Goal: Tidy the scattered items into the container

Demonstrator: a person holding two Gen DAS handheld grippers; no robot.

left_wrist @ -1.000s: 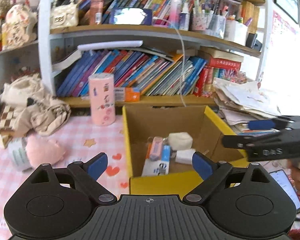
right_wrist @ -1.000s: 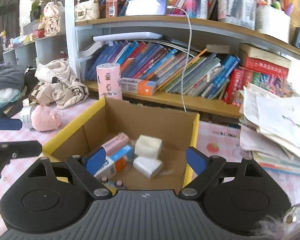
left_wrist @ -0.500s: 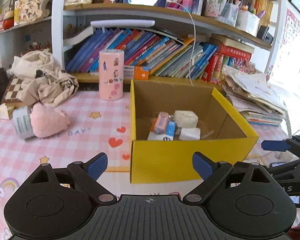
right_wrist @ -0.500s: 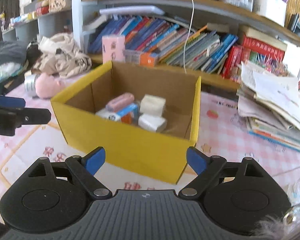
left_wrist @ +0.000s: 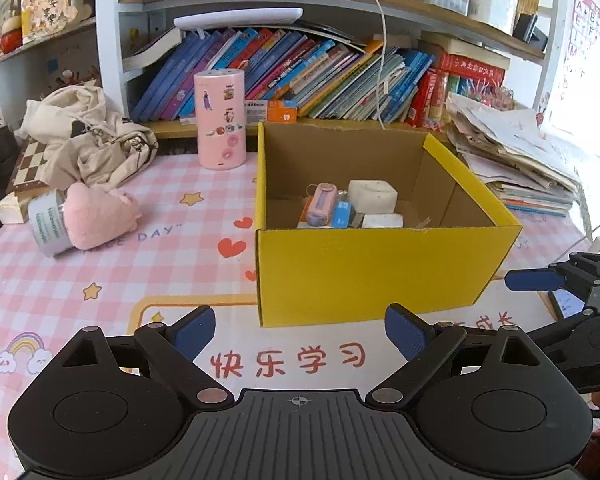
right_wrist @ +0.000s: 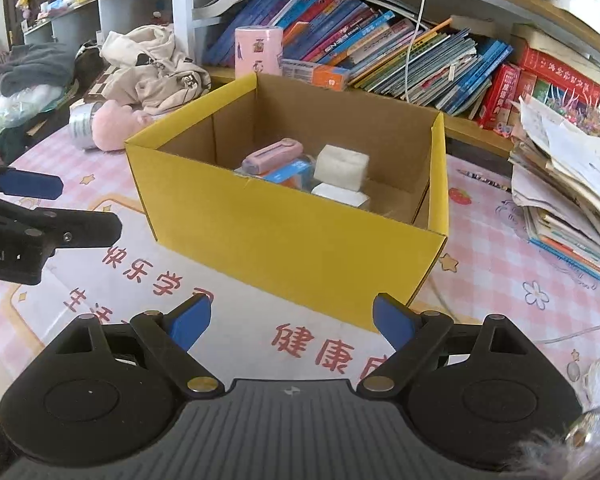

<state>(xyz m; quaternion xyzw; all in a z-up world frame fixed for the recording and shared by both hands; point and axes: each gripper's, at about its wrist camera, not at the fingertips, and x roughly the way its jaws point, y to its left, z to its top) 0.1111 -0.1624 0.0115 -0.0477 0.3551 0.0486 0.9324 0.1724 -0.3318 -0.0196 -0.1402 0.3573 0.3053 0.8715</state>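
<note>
Yellow box [left_wrist: 364, 272] beyond both open, empty jaws, untouched.

We carry two matte black plastic grippers, the left gripper [left_wrist: 300, 332] and right gripper [right_wrist: 291, 317], each with blue ribbed finger pads [left_wrist: 405, 336], silver pivot screws, round embossed discs and a grooved base plate.

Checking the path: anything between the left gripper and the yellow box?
No object. In the left wrist view, only bare printed tablecloth lies between the open left gripper and the front wall of the yellow box.
</note>
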